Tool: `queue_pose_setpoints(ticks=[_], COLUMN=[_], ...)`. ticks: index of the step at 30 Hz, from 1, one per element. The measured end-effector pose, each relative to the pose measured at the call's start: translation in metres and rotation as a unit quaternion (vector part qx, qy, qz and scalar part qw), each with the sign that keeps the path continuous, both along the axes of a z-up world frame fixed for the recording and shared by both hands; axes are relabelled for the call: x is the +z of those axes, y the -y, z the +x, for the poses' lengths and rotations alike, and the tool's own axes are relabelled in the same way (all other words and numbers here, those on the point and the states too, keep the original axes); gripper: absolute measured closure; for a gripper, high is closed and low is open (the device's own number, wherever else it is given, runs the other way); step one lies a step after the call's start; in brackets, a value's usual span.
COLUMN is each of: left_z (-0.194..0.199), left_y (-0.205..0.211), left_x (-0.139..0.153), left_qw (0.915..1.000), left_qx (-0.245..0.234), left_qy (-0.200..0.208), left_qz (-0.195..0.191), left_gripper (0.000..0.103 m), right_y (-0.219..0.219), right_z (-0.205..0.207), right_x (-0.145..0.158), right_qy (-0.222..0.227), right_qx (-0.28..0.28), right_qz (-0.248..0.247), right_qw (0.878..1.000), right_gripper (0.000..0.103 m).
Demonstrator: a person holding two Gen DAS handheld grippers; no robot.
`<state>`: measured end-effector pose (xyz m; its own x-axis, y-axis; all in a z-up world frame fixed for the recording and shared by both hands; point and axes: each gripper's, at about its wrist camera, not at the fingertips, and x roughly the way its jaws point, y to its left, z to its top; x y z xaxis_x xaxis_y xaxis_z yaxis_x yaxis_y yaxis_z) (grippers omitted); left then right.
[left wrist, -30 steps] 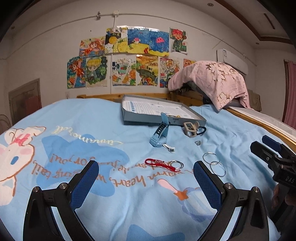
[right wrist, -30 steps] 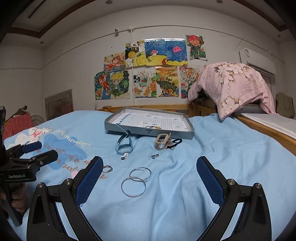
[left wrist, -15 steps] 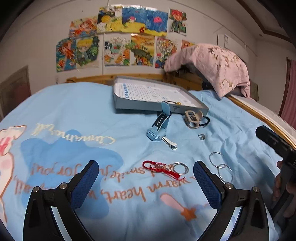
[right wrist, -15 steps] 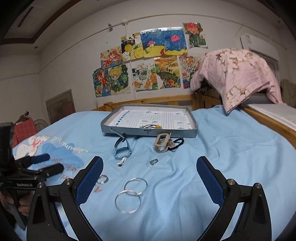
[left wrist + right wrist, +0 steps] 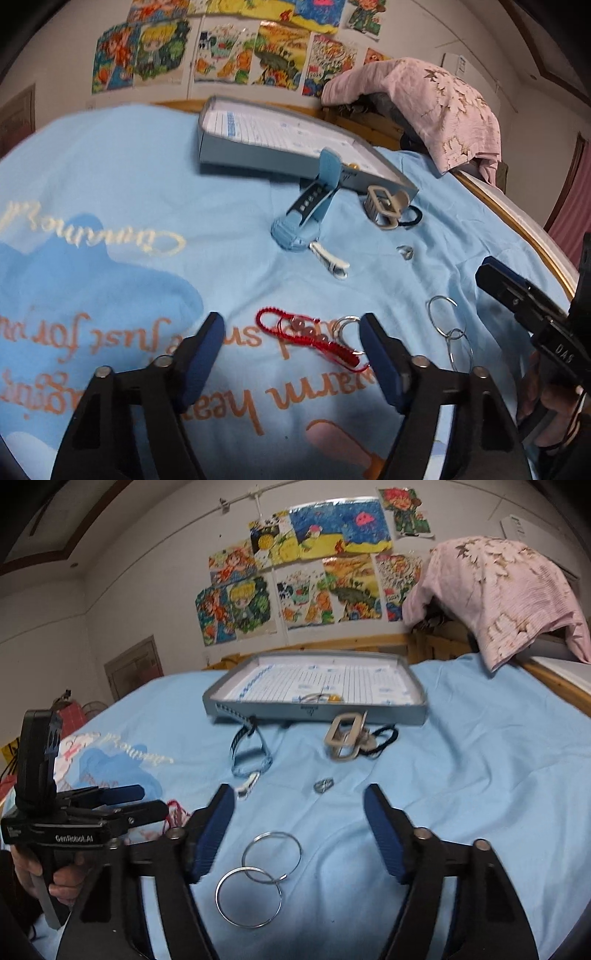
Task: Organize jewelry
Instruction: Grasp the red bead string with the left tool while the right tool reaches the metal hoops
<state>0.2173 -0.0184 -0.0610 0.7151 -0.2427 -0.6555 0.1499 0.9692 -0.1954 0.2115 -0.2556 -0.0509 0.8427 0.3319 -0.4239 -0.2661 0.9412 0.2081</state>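
The left claw point(image 5: 290, 349) hangs low over the light blue bedsheet point(image 5: 155, 192), its blue-padded fingers spread and holding nothing. Between them on the sheet lies a red cord bracelet point(image 5: 314, 338) with a small silver ring point(image 5: 345, 326) touching its right end. The right claw point(image 5: 299, 829) is likewise spread and empty, poised over two thin silver bangles point(image 5: 260, 877) that overlap each other on the sheet.

Farther up the bed sits a shallow grey tray point(image 5: 417, 701) lined with printed paper; a small yellow piece point(image 5: 334, 698) rests inside near its front wall. A blue watch point(image 5: 306, 214) leans its strap against the tray's front edge, with a white hair clip point(image 5: 330, 258) just beside its face. A beige claw clip point(image 5: 345, 736) and a black hair tie point(image 5: 384, 740) lie touching each other in front of the tray, and a small silver charm point(image 5: 324, 785) sits apart, between them and the bangles.

Children's drawings point(image 5: 306, 572) cover the wall, and a pink floral cloth point(image 5: 506, 590) drapes over something at the bed's right.
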Motion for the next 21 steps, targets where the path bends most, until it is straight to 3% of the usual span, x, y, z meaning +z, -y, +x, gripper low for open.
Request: queue_pose_setpoints(ticks=[7, 10, 17, 21], left_z=[0.008, 0.011, 0.008, 0.008], left_y=[-0.009, -0.009, -0.012, -0.013], left_x=[-0.019, -0.023, -0.033, -0.034], left_qw=[0.9983, 0.9976, 0.9959, 0.9957], left_qx=[0.003, 0.001, -0.007, -0.008], left_qy=[-0.037, -0.044, -0.044, -0.044], left_qz=[-0.044, -0.053, -0.079, -0.081], left_gripper=[0.054, 0.06, 0.06, 0.066], right_y=[-0.004, -0.007, -0.014, -0.014], right_z=[0.004, 0.005, 0.006, 0.006], right_x=[-0.02, -0.026, -0.033, -0.036], right_qy=[-0.016, -0.023, -0.04, -0.05], right_qx=[0.008, 0.01, 0.011, 0.015], right_qz=[-0.003, -0.009, -0.025, -0.026], right_qw=[1.0, 1.0, 0.999, 0.998], right_gripper=[0.063, 0.064, 0.064, 0.069])
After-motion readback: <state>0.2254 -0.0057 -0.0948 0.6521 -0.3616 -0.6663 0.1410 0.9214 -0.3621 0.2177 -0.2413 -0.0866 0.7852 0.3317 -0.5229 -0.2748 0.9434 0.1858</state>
